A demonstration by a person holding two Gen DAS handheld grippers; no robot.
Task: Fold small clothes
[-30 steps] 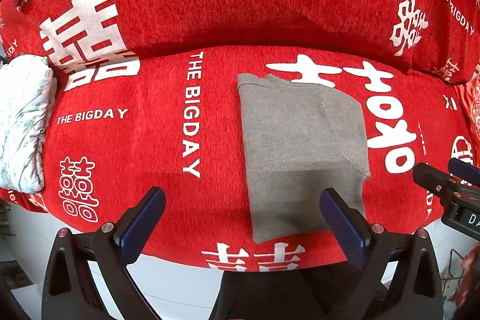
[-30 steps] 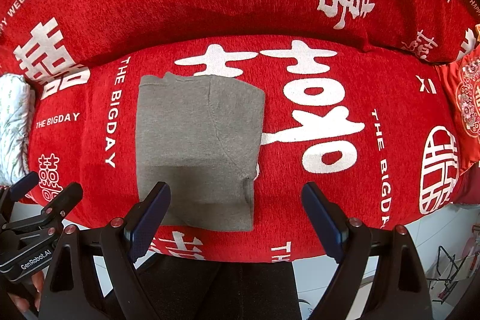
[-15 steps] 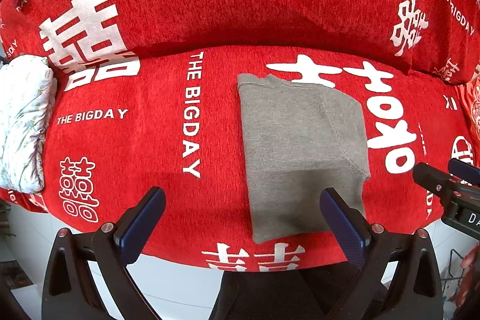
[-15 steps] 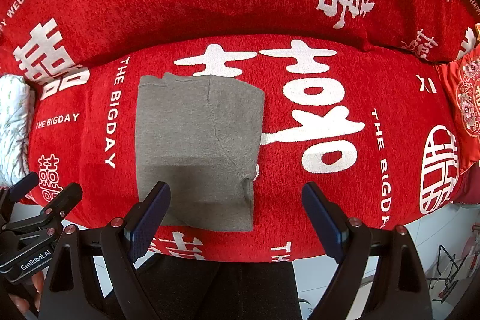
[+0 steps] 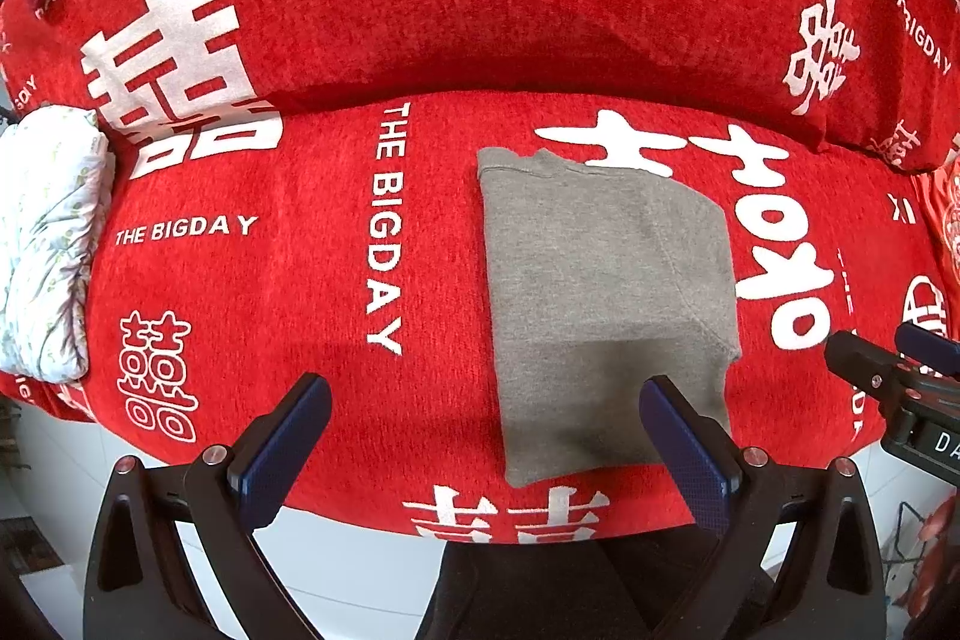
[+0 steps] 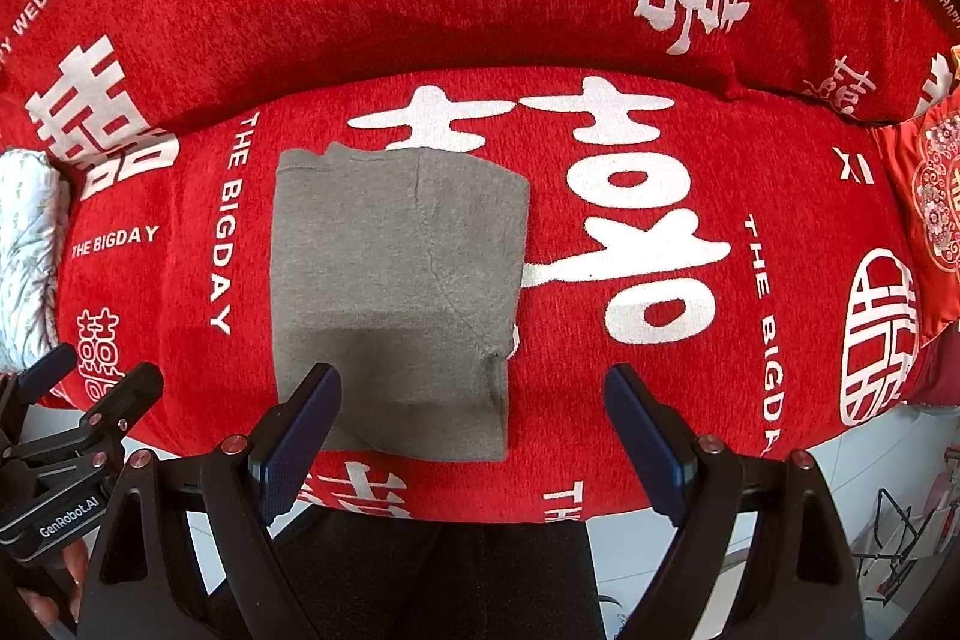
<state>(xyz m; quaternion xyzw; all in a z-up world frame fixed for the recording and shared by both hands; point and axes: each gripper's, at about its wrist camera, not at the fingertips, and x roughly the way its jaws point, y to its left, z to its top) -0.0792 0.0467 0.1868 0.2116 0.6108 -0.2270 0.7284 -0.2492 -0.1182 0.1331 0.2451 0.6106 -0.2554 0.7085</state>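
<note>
A folded grey knit garment (image 5: 606, 304) lies flat on a red sofa cover printed with white lettering (image 5: 312, 280), while the left gripper (image 5: 483, 436) and right gripper (image 6: 474, 436) hover above, fingers spread wide and empty.

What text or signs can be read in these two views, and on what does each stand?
"THE BIGDAY": white print on the red sofa cover, several times.
"HAPPY WEDDING": cover's backrest, upper left, partly cut off.
Large white double-happiness characters: all over the cover.
"XI": cover, right side; reading unsure.
"GenRobot.AI": body of the left tongs.
"DA": cut-off label on the right tongs.
Grey garment: no text.
</note>
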